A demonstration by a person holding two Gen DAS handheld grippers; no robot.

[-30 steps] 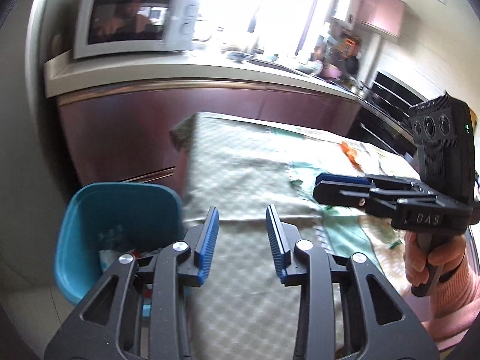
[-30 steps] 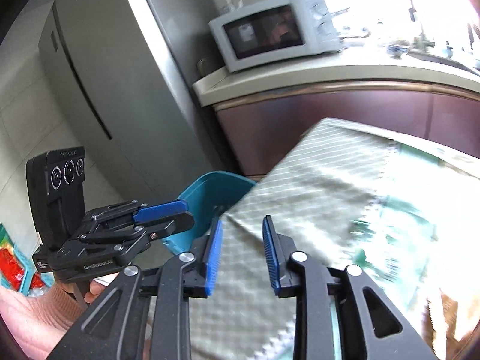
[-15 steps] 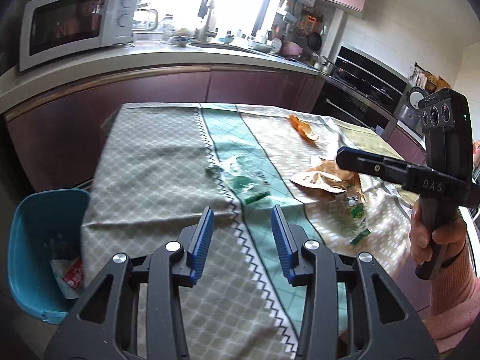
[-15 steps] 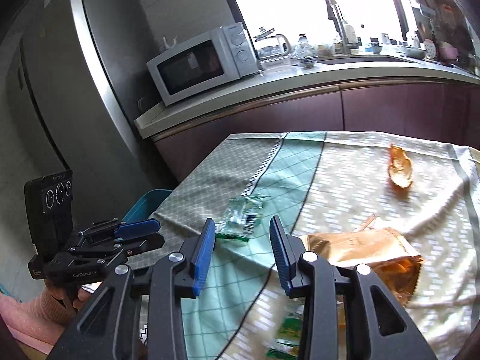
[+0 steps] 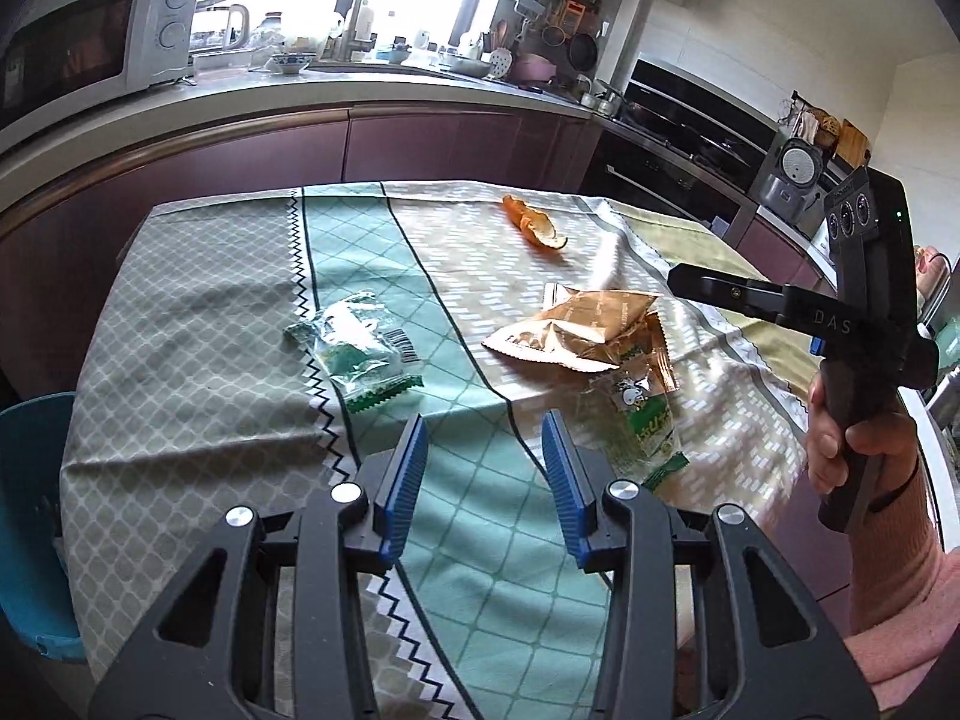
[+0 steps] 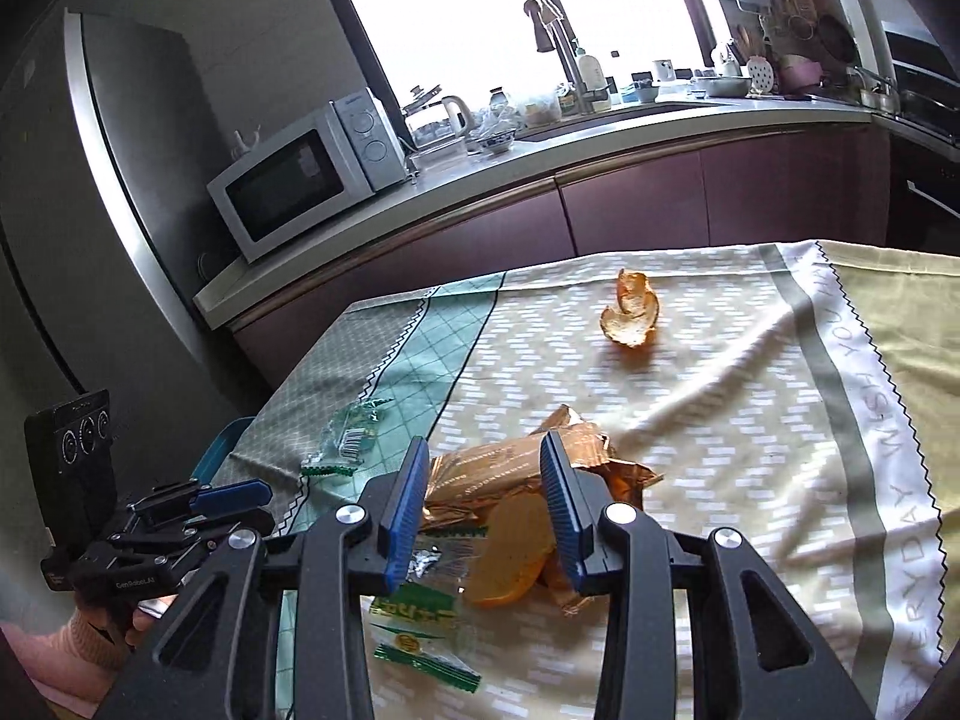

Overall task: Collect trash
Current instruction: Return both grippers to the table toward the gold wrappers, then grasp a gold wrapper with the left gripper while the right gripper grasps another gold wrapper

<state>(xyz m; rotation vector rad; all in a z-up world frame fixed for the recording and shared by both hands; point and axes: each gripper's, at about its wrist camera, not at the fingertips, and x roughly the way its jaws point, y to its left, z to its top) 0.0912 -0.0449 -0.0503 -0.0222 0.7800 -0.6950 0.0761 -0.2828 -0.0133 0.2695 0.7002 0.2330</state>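
Note:
Trash lies on the tablecloth: a clear green wrapper, a crumpled gold snack bag, a green-and-white wrapper and a curl of orange peel. My left gripper hovers open over the cloth's near edge, nothing between its fingers. My right gripper is open just above the gold bag, with an orange piece and the green-and-white wrapper below it. The clear wrapper lies to its left, the peel farther back. Each gripper shows in the other's view: right, left.
A blue bin stands on the floor off the table's left edge, its rim peeking past the corner. Behind the table run dark cabinets, a counter with a microwave and a sink. A tall fridge stands at the left.
Both views have swung from the blue bin and the table's corner onto the tabletop, so the trash now lies ahead. Both grippers' jaws stand slightly wider.

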